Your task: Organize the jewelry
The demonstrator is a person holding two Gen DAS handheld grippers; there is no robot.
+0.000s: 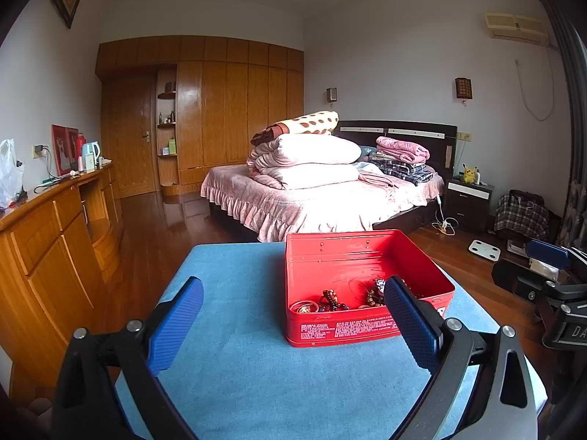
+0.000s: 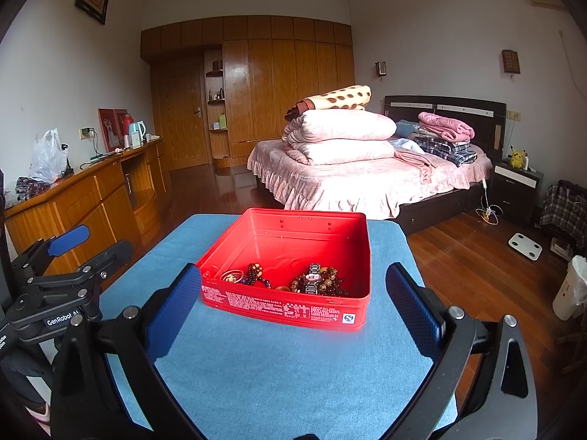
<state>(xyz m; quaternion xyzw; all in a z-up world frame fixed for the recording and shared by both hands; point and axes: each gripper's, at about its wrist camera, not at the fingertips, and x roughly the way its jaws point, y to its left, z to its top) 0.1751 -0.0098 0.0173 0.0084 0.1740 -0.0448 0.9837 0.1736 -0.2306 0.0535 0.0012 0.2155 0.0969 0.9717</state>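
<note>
Your left gripper (image 1: 293, 306) and right gripper (image 2: 293, 293) both stand spread wide, holding nothing, above the blue cloth-covered table (image 2: 256, 366). The open red metal tin (image 2: 341, 242) sits toward the table's far edge, beaded bracelets (image 2: 323, 280) heaped inside against its near wall.

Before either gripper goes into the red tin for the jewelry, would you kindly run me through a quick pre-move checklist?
1. Left gripper open and empty: ok.
2. Right gripper open and empty: ok.
3. Red tin has no lid on and sits flat on the blue mat: ok.
4. Jewelry is reachable, heaped against the tin's near wall, wristwatch on top: ok.
5. Pieces lie separate, not tangled: cannot tell.
</note>
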